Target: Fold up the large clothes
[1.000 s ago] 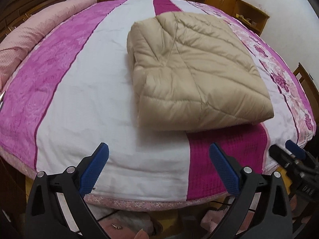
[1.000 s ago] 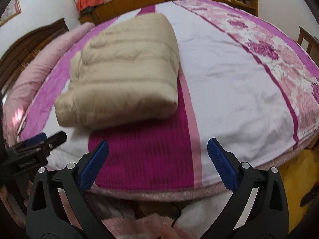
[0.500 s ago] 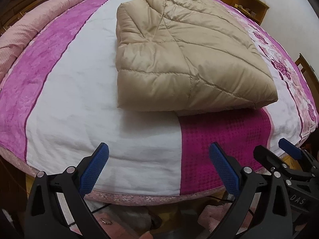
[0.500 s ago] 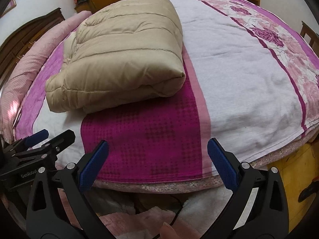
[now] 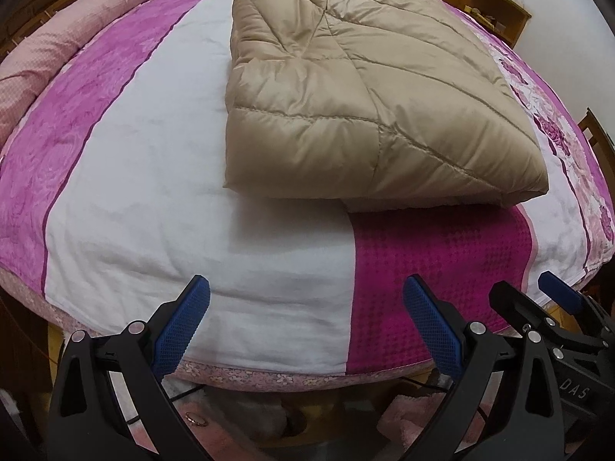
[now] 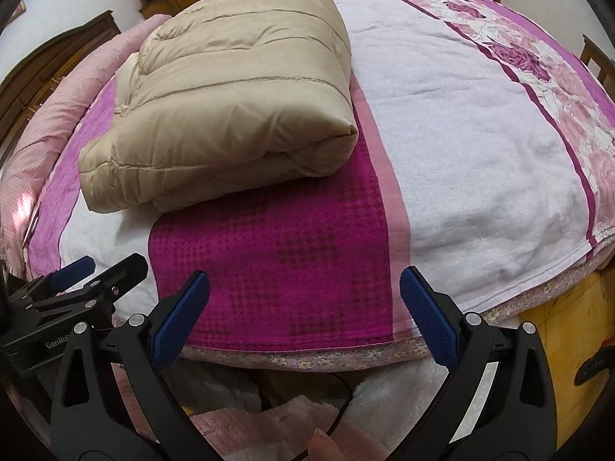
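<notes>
A beige quilted puffer coat (image 5: 365,92) lies folded into a thick block on the bed, also seen in the right wrist view (image 6: 238,100). My left gripper (image 5: 305,319) is open and empty, at the bed's near edge, short of the coat. My right gripper (image 6: 303,315) is open and empty over the magenta stripe, short of the coat's near right corner. The right gripper (image 5: 538,307) shows at the right of the left wrist view; the left gripper (image 6: 88,276) shows at the left of the right wrist view.
The bed (image 5: 153,176) has a white, pink and magenta cover. A pink bolster (image 5: 65,42) lies along the far left. Wooden cabinets (image 5: 492,0) line the far wall. A wooden chair (image 5: 595,138) stands at the right. Pink and white rugs (image 6: 269,422) lie on the floor below.
Both grippers have moved forward toward the bed; the folded coat looks larger and closer. Both stay open and empty. The coat has not moved.
</notes>
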Demonstrator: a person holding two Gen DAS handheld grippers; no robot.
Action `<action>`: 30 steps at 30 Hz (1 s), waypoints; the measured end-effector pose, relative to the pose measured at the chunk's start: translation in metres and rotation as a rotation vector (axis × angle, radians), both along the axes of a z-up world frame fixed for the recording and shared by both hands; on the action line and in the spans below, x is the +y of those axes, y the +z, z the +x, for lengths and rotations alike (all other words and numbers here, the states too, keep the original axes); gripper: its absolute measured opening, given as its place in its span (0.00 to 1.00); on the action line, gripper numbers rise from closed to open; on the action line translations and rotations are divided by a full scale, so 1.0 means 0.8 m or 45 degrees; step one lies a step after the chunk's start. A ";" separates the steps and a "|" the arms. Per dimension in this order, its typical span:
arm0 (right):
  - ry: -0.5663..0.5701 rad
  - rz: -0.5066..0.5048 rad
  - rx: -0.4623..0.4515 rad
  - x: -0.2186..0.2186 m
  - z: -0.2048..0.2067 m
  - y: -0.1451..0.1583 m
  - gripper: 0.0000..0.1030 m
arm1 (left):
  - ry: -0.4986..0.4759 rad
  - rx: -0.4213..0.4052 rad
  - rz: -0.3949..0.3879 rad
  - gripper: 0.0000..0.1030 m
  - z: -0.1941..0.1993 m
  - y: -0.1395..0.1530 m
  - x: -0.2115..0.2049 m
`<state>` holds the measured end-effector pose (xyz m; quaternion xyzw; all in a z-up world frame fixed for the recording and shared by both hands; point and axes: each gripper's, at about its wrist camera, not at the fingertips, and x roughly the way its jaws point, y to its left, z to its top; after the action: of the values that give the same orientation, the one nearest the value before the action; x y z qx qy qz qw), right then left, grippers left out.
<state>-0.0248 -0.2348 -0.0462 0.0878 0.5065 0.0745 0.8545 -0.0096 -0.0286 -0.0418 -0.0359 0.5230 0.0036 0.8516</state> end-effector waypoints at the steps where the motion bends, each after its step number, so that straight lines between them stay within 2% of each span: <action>1: 0.000 0.000 0.002 0.000 0.000 0.000 0.96 | 0.000 0.001 0.001 0.94 0.000 0.000 -0.001; 30: -0.004 0.000 0.016 0.002 0.003 -0.004 0.96 | 0.001 0.010 0.002 0.94 0.003 -0.002 0.000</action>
<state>-0.0222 -0.2334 -0.0491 0.0890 0.5117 0.0727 0.8515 -0.0074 -0.0283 -0.0432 -0.0353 0.5262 0.0044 0.8496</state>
